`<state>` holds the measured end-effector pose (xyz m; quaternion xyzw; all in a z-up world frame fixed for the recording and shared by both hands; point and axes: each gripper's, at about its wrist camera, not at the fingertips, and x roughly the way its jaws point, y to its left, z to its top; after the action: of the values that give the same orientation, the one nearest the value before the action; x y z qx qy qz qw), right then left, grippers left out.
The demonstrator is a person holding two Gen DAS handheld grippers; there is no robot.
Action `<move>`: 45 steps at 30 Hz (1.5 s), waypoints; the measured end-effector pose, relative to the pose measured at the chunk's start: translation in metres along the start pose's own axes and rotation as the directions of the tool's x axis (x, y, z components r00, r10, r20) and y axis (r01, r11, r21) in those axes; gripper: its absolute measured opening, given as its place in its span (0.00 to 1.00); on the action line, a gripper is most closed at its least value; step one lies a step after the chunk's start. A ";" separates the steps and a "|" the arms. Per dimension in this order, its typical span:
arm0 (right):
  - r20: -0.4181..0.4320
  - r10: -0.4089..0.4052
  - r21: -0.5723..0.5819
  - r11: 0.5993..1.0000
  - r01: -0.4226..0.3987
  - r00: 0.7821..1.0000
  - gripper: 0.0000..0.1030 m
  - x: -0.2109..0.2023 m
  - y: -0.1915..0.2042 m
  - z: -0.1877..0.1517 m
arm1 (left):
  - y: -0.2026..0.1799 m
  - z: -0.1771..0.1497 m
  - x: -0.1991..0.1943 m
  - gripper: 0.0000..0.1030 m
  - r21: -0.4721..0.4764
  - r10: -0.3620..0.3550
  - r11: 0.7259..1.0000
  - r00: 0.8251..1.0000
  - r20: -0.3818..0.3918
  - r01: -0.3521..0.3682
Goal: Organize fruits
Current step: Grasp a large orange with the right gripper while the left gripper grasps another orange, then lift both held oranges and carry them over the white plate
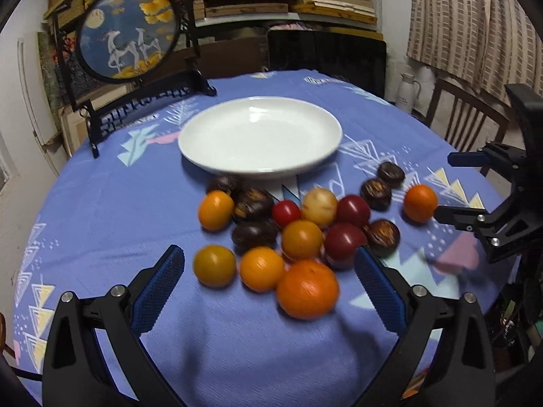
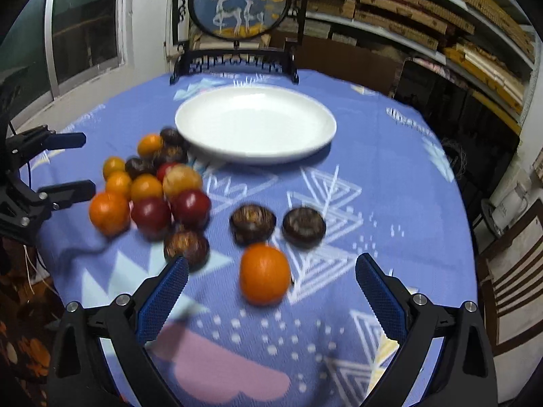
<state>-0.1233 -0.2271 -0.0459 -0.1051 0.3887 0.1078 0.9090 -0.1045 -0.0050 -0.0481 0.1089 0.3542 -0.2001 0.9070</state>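
Beyond both spread jaws, the blue-clothed table point(image 1: 101, 203) carries a white plate point(image 1: 260, 137) with nothing on it. The fruit cluster point(image 1: 292, 234) lies ahead of the left gripper point(image 1: 269, 268), its jaws wide apart, holding nothing. One orange point(image 2: 264, 273) sits between the right gripper point(image 2: 271, 279)'s parted jaws, unclamped.

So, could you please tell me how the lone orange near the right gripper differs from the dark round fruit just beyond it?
The lone orange is bright orange and smooth; the dark round fruit is brown-black with a mottled, streaked skin. The orange looks rounder and taller, while the dark fruit sits flatter and squatter. The orange lies nearer the open right gripper, roughly between its fingers; the dark fruit lies farther off, toward the white plate. Both rest on the blue tablecloth, off the plate.
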 end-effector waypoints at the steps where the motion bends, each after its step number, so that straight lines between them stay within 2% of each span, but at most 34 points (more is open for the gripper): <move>1: -0.011 0.000 0.013 1.000 0.000 1.000 0.96 0.003 -0.002 -0.003 | -0.001 -0.003 0.001 0.95 -0.004 -0.006 1.000 1.000 -0.010 0.005; 4: -0.039 0.041 0.055 0.998 -0.039 0.998 0.96 0.010 -0.007 -0.007 | -0.001 -0.009 0.007 0.95 -0.020 -0.017 1.000 0.999 -0.041 0.016; 7: -0.061 0.069 0.082 0.995 -0.064 0.996 0.85 0.018 -0.008 -0.006 | 0.001 -0.013 0.011 0.95 -0.049 -0.032 0.998 0.997 -0.073 0.028; 8: -0.073 0.079 0.082 0.994 -0.073 0.994 0.77 0.021 -0.007 -0.005 | 0.001 -0.015 0.013 0.95 -0.059 -0.037 0.998 0.996 -0.080 0.032; 9: -0.087 0.097 0.087 0.992 -0.089 0.991 0.64 0.026 -0.007 -0.005 | 0.001 -0.017 0.014 0.95 -0.065 -0.040 0.997 0.996 -0.085 0.034; 11: -0.121 0.119 0.091 0.990 -0.108 0.985 0.44 0.035 -0.006 -0.005 | 0.001 -0.018 0.017 0.95 -0.074 -0.038 0.997 0.995 -0.096 0.031; 12: -0.127 0.114 0.088 0.991 -0.104 0.985 0.40 0.036 -0.006 -0.006 | 0.000 -0.018 0.019 0.95 -0.078 -0.037 0.997 0.994 -0.100 0.029; 18: -0.107 0.126 0.063 0.991 -0.120 0.986 0.40 0.032 -0.004 -0.010 | -0.006 -0.016 0.033 0.95 -0.083 -0.029 0.996 0.992 -0.126 0.019; 20: -0.103 0.129 0.063 0.990 -0.123 0.986 0.40 0.032 -0.005 -0.011 | -0.009 -0.016 0.039 0.81 -0.076 -0.031 0.997 0.989 -0.141 0.020; 21: -0.101 0.130 0.065 0.990 -0.124 0.986 0.40 0.032 -0.005 -0.011 | -0.008 -0.016 0.042 0.69 -0.081 -0.030 0.997 0.987 -0.161 0.017; 27: -0.103 0.136 0.075 0.989 -0.129 0.985 0.40 0.032 -0.006 -0.008 | -0.008 -0.019 0.039 0.63 -0.096 -0.061 0.994 0.985 -0.159 0.046; 29: -0.100 0.146 0.076 0.987 -0.138 0.984 0.40 0.030 -0.005 -0.007 | -0.007 -0.019 0.036 0.56 -0.102 -0.079 0.993 0.984 -0.159 0.063; 30: -0.095 0.147 0.075 0.987 -0.140 0.985 0.40 0.029 -0.005 -0.006 | -0.005 -0.017 0.034 0.47 -0.109 -0.094 0.991 0.983 -0.158 0.078; 31: -0.088 0.151 0.078 0.986 -0.144 0.985 0.40 0.027 -0.005 -0.004 | -0.004 -0.014 0.030 0.44 -0.115 -0.108 0.989 0.982 -0.157 0.090; 37: -0.065 0.159 0.083 0.985 -0.153 0.985 0.39 0.023 -0.007 0.005 | -0.006 -0.006 0.031 0.44 -0.084 -0.080 0.994 0.986 -0.145 0.069; 45: -0.089 0.159 0.097 0.984 -0.150 0.983 0.39 0.030 -0.007 -0.005 | -0.005 -0.010 0.039 0.46 -0.102 -0.099 0.991 0.981 -0.168 0.083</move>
<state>-0.1045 -0.2320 -0.0704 -0.0389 0.4435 0.1552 0.8819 -0.0864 -0.0169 -0.0824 0.0664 0.4454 -0.2143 0.8668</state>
